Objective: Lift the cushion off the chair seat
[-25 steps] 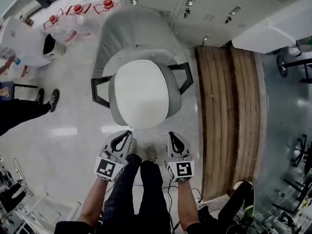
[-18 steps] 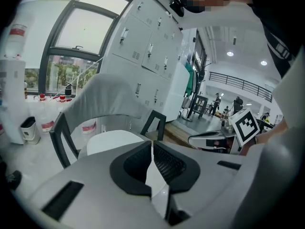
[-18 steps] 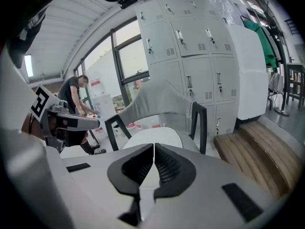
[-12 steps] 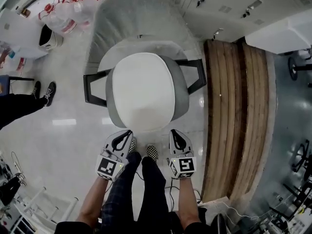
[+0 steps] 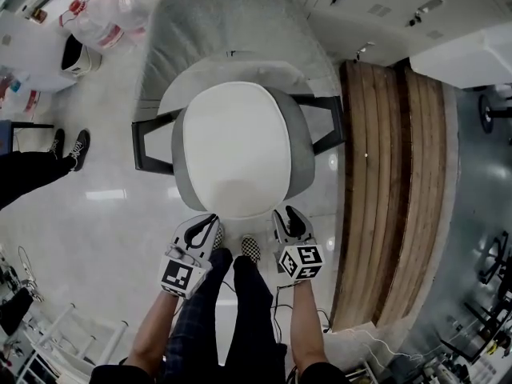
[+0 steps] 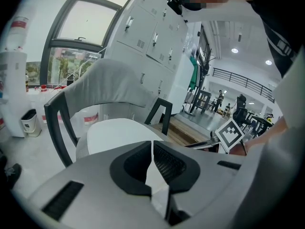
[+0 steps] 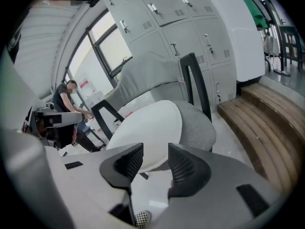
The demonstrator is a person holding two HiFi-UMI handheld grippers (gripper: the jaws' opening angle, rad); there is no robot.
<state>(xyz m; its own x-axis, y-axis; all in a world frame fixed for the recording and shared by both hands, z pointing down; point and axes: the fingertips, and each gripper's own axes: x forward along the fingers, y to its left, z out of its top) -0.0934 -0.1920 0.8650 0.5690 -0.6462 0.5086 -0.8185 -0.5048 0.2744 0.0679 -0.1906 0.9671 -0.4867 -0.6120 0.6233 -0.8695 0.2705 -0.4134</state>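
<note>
White cushion lies flat on the seat of the grey chair, centred btwn the two black armrests, untouched; L gripper hovers just short of the seat's front edge, toward its left corner, jaws together w/ only a thin slit btwn the pads and nothing in them; R gripper hangs by the front right corner, jaws apart, having just been opening, nothing btwn the pads; in the right gripper view the cushion's edge shows beyond the gap, not in it; neither gripper appears to touch cushion or seat; the person stands directly in front of the chair, dark trousers and checkered shoes btwn the grippers; a wooden platform runs along the chair's right side; grey lockers stand behind the backrest; big water bottles sit on the floor at upper left; another person's leg and black sneaker show at the left edge.
</note>
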